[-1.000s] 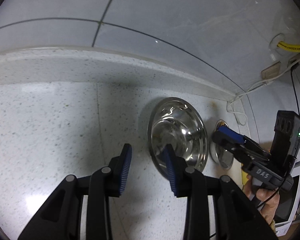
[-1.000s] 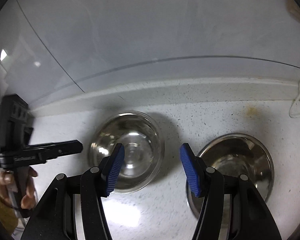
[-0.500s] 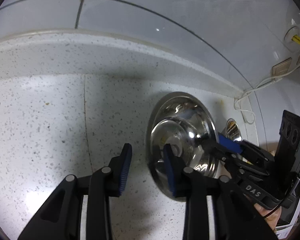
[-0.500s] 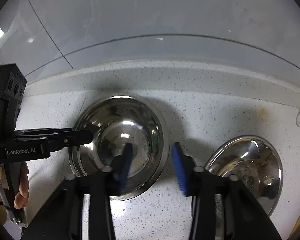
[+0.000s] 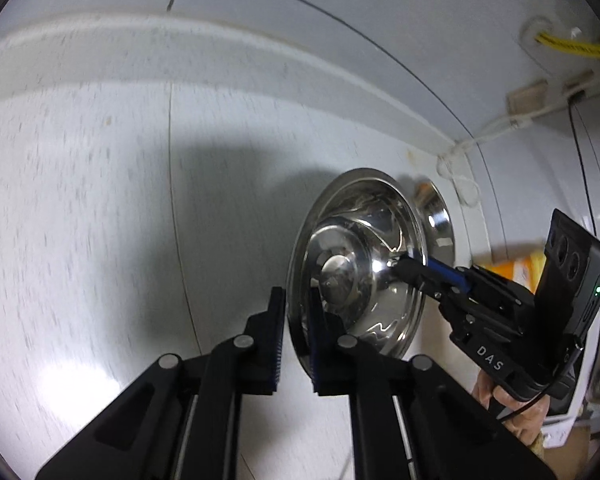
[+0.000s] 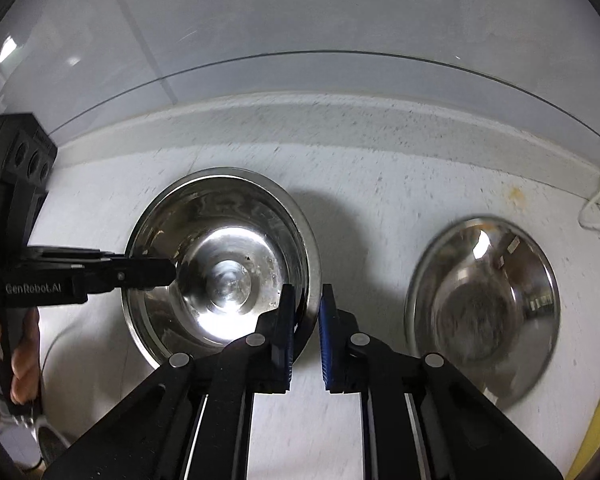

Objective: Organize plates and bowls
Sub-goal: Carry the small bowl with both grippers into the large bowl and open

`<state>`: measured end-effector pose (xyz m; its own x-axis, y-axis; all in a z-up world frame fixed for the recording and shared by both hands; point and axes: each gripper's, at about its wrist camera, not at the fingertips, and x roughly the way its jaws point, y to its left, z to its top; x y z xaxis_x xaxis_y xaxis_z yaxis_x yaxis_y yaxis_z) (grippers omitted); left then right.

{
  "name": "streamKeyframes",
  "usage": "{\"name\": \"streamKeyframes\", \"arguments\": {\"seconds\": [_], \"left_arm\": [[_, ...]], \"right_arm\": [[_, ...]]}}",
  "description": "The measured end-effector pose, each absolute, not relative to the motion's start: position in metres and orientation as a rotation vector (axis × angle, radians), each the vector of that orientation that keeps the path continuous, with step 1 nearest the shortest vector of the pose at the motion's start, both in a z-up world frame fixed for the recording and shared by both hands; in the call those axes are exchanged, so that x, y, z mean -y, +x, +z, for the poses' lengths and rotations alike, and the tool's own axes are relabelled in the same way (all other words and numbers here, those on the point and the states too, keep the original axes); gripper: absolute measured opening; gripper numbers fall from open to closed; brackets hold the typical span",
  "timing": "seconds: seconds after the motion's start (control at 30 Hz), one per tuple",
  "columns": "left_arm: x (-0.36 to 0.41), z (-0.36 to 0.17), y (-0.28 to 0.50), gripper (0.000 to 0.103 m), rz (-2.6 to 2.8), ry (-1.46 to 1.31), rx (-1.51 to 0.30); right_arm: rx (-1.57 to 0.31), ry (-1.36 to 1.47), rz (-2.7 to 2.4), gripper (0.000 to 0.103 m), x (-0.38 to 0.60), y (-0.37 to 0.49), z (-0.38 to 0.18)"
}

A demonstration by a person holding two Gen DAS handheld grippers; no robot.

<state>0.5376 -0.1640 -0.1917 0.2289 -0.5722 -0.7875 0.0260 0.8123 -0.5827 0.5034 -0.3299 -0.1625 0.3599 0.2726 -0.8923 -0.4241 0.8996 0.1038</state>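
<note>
A steel bowl point(image 5: 340, 272) point(image 6: 228, 276) sits on the speckled white counter point(image 5: 100, 240), close to the wall. My left gripper point(image 5: 296, 308) has its jaws closing on the bowl's left rim, with the rim pinched between the blue pads. In the right wrist view the left gripper point(image 6: 168, 272) reaches that rim from the left. My right gripper point(image 6: 306, 304) is closing on the opposite rim, which also sits between its pads. The left wrist view shows the right gripper point(image 5: 404, 268) coming in from the right. A second steel bowl point(image 6: 480, 300) point(image 5: 438, 220) stands just to the right, untouched.
A raised ledge point(image 6: 340, 120) and tiled wall run behind the bowls. A white cable point(image 5: 460, 168) and wall sockets point(image 5: 528, 96) are at the far right. Lower right stand a white appliance point(image 5: 572, 380) and something yellow point(image 5: 528, 268). A hand point(image 6: 24, 360) holds the left gripper.
Both grippers have moved forward and down to the nearer bowl. Their jaws have gone from wide apart to pinched on its opposite rims.
</note>
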Motion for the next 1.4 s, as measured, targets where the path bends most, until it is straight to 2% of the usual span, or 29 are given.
{"name": "streamKeyframes", "arguments": {"seconds": [0.3, 0.47, 0.63, 0.77, 0.93, 1.13, 1.4], "left_arm": [[0.182, -0.184, 0.461, 0.009, -0.530, -0.513, -1.341], [0.188, -0.162, 0.417, 0.009, -0.582, -0.524, -1.327], [0.156, -0.123, 0.351, 0.009, -0.606, -0.545, -1.281], [0.123, -0.115, 0.303, 0.010, -0.578, -0.522, -1.281], [0.095, -0.147, 0.265, 0.010, -0.526, -0.483, -1.337], [0.086, -0.184, 0.257, 0.009, -0.460, -0.472, -1.380], [0.094, -0.179, 0.255, 0.012, -0.460, -0.354, -1.323]], "right_arm": [[-1.129, -0.222, 0.410, 0.010, 0.342, 0.419, -0.148], [-1.120, -0.231, 0.360, 0.011, 0.352, 0.371, -0.127], [-1.068, -0.206, 0.341, 0.011, 0.346, 0.311, -0.089], [-1.054, -0.192, 0.366, 0.011, 0.327, 0.268, -0.075], [-1.115, -0.175, 0.378, 0.011, 0.301, 0.232, -0.101], [-1.220, -0.164, 0.342, 0.012, 0.282, 0.219, -0.150], [-1.243, -0.138, 0.296, 0.015, 0.281, 0.215, -0.162]]}}
